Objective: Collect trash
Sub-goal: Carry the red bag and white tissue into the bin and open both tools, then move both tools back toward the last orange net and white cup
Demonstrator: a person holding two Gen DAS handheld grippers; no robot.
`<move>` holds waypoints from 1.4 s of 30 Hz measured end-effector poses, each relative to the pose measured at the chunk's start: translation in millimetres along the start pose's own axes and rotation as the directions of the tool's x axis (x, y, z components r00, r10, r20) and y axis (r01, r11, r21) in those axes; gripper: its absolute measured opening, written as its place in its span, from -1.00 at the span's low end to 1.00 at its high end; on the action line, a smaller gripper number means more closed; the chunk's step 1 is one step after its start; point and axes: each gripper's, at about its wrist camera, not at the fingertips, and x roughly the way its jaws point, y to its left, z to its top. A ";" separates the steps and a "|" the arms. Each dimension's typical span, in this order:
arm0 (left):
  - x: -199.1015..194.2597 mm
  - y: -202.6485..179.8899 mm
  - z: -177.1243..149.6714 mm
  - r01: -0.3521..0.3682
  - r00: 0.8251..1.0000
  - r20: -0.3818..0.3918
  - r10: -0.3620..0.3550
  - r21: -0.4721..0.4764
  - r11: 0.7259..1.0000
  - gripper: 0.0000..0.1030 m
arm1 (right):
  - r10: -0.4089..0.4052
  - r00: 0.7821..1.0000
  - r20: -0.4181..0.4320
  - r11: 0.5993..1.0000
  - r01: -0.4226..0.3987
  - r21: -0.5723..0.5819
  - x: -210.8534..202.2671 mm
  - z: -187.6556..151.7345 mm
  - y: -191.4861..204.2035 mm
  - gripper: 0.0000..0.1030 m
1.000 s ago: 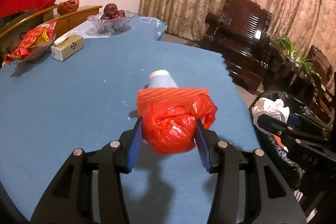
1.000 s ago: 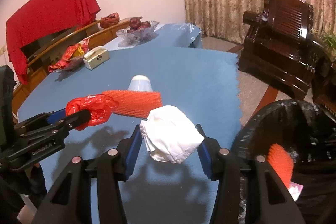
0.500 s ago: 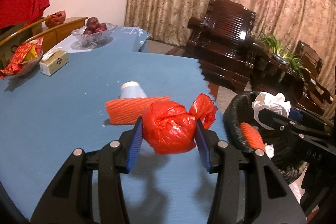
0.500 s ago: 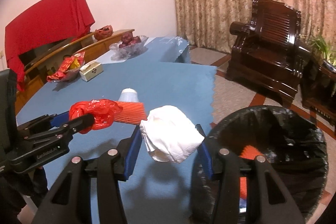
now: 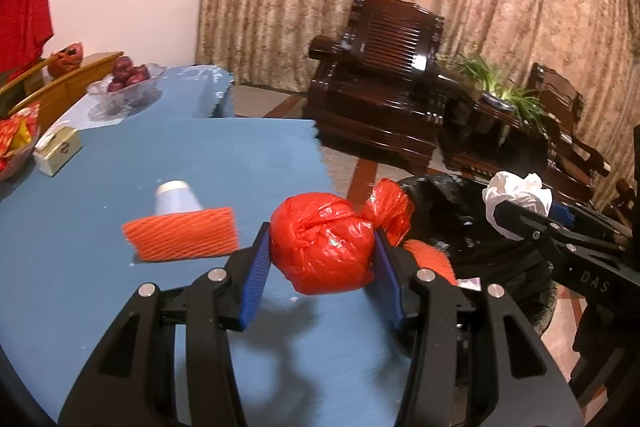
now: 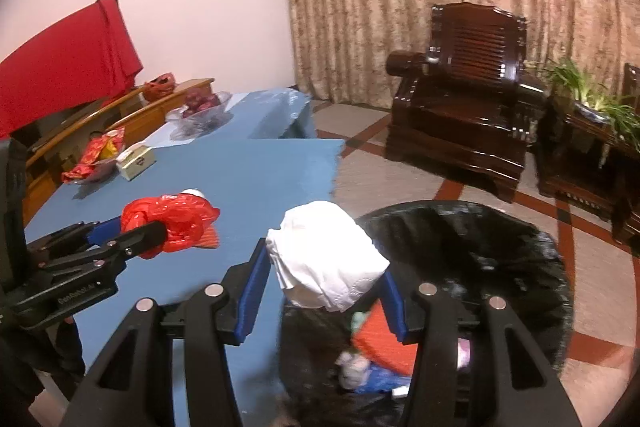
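Blue cloth covers the surface [image 5: 100,267], which runs ahead and left of both tongs. Black-lined trash bin [image 6: 500,247] sits off the surface's edge, right under the right tongs, ahead-right of the left pair.

Orange foam net [image 5: 180,235] and paper cup [image 5: 176,197] lie on the surface, just ahead-left of the left tongs; not yet collected.

Left tongs [image 5: 322,251] clenched on a knotted red plastic bag [image 5: 320,247], held clear of the surface near its edge. Right tongs [image 6: 326,267] clenched on a crumpled white tissue wad [image 6: 324,259], hanging over the bin's near rim.

Step in hand, my read: drop both into the bin. Right side looks nearly placed; push a bit further over the opening before releasing, tissue is light and may drift. Left needs more travel right, the bag isn't over the liner yet. Release only once each load is fully inside the rim, and keep the two tongs apart.
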 end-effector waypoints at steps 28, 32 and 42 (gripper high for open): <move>93.1 -114.1 11.0 0.163 0.986 -0.050 -0.158 0.127 0.978 -0.07 | -0.195 0.980 -0.025 0.976 0.197 0.093 -3.6 -7.9 -117.4 -0.02; 106.3 -120.2 10.0 0.175 0.984 -0.070 -0.166 0.134 0.975 -0.04 | -0.206 0.978 -0.035 0.973 0.208 0.095 3.5 -11.5 -126.2 -0.01; 127.4 -126.8 8.0 0.184 0.980 -0.098 -0.171 0.144 0.972 0.29 | -0.235 0.970 -0.058 0.966 0.239 0.093 14.2 -18.4 -141.1 0.30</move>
